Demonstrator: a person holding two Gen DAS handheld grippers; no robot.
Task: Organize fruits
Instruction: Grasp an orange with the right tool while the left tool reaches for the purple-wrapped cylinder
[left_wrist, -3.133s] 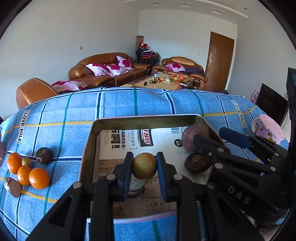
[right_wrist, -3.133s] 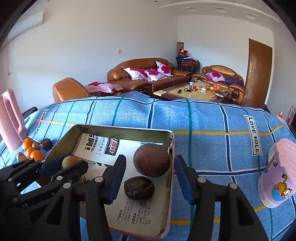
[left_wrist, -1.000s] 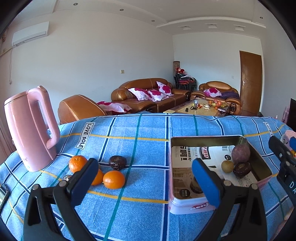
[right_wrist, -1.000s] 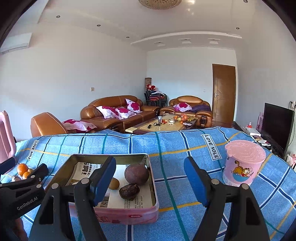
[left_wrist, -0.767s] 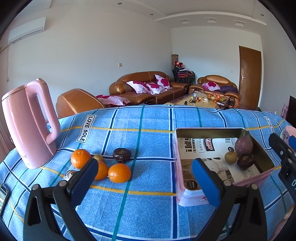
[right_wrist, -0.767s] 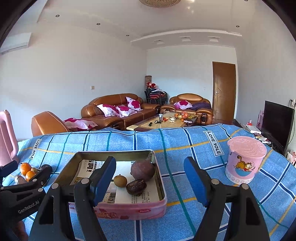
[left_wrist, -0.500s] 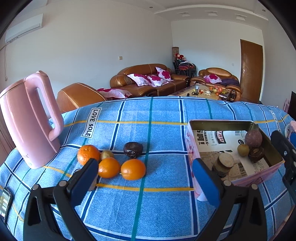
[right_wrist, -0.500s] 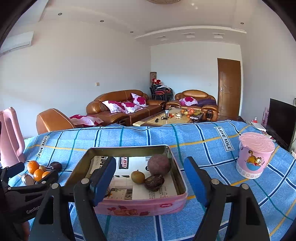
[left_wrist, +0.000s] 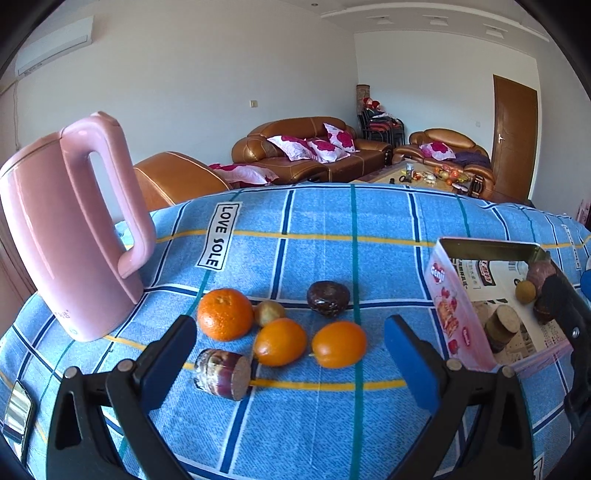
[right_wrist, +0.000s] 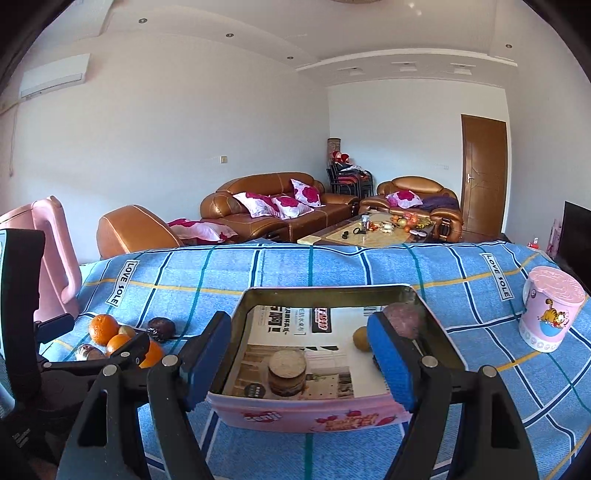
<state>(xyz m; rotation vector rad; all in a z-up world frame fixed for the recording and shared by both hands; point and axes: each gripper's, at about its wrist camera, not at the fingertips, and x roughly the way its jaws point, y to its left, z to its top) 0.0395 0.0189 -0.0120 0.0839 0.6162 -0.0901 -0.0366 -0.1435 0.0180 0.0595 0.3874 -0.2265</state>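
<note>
The left gripper (left_wrist: 290, 354), which three seconds ago was closed on a small yellow-brown fruit over the tin (right_wrist: 436, 325), now hangs wide open and empty above the loose pile on the blue checked table (left_wrist: 317, 214); that fruit (right_wrist: 361, 339) now lies inside the tin beside a large purple fruit (right_wrist: 402, 318) and a stack of cut slices (right_wrist: 287, 373). So one delivery looks finished and the next pick is probably being lined up. Between the left jaws lie two smooth oranges (left_wrist: 280, 341) and (left_wrist: 339, 344), with a rougher mandarin (left_wrist: 224, 314), a small brownish fruit (left_wrist: 269, 312), a dark wrinkled fruit (left_wrist: 328, 298) and a cut purple piece (left_wrist: 221, 373) close around them. The right gripper (right_wrist: 299, 363) is also fully open, holding nothing, its jaws framing the near end of the tin. A pink kettle (left_wrist: 70, 236) stands left of the pile, near enough to matter on a careless reach.
</note>
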